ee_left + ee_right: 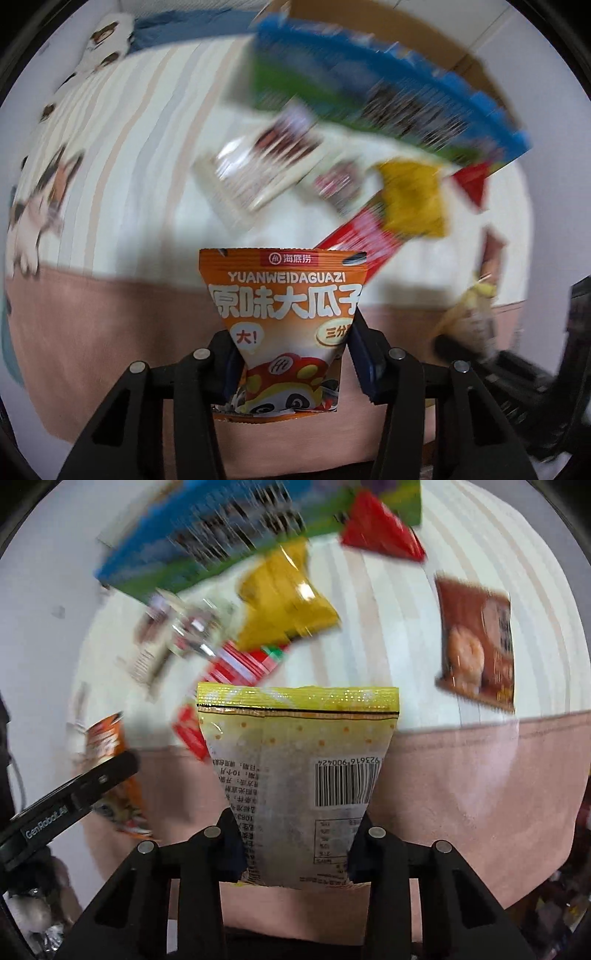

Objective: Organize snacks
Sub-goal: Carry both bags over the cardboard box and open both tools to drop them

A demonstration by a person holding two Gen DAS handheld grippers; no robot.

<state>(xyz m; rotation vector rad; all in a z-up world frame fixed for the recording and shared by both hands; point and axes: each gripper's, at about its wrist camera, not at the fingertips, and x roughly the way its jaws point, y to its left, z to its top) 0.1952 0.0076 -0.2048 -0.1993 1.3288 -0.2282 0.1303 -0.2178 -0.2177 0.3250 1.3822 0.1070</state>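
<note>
Between the pads of the left gripper (291, 363), an orange seed packet (286, 314) is pinched at its lower end, its long axis pointing away over the striped cloth (122, 155). Beyond lies a cardboard box (436, 48), contents unclear through blur.

Across on the right wrist view, the right gripper (295, 849) clamps a yellow pouch (303, 768) likewise, with loose packets scattered ahead.

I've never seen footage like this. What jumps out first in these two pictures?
Each view is dominated by a snack packet clamped in a black tool: an orange sunflower-seed packet in the left tool, and a pale yellow packet, barcode side showing, in the right tool. Behind them, blurred, lie a blue and green box and loose snacks on a striped cloth.
</note>
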